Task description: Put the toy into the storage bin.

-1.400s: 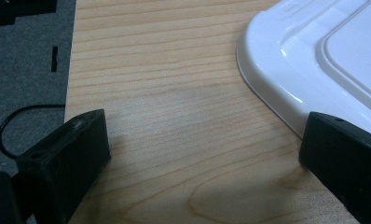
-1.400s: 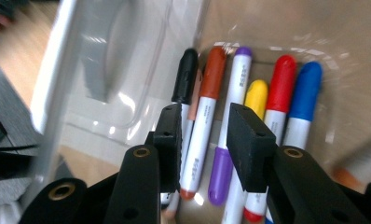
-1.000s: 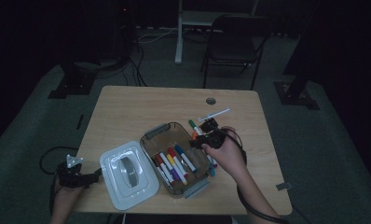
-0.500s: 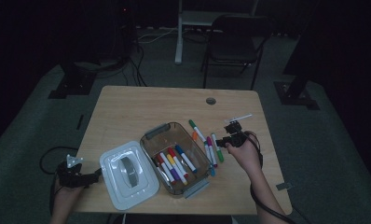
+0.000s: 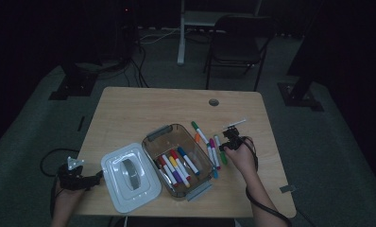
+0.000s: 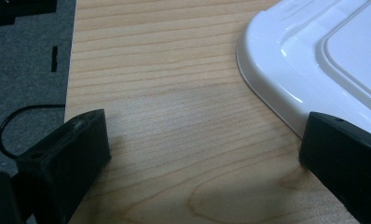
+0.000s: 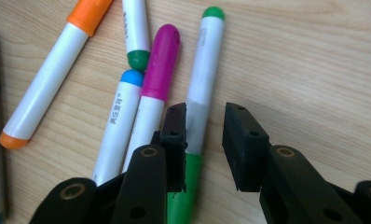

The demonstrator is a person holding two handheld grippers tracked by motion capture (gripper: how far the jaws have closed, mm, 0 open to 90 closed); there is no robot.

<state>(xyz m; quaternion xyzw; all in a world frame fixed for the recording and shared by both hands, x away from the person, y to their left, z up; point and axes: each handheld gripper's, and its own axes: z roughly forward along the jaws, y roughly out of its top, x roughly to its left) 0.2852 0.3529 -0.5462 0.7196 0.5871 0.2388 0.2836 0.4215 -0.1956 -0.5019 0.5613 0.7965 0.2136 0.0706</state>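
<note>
Here, starting at your left, your left gripper (image 5: 94, 179) sits at the near left edge of the light wooden table (image 5: 143, 111), its jaws standing wide apart with bare wood between them and the rounded corner of the white plastic lid (image 6: 314, 60) just beside the jaw seen at the right in the left gripper view. Next comes that lid, lying flat, and touching its right side the clear plastic box (image 5: 176, 158), which holds a row of coloured markers. Between the box and your right hand, several loose markers lie on the wood, side by side and running roughly from far left to near right in the high view. Your right gripper (image 7: 204, 140) is down over these; its jaws have just been closing and now stand narrow around the white marker with green cap and green end (image 7: 200, 98). One pad touches the marker's left side, while the other stands slightly off it. That marker lies flat, its long axis running away from the gripper, small green end pointing away and green cap near the jaws. The magenta-capped marker (image 7: 158, 70) lies alongside it.
</note>
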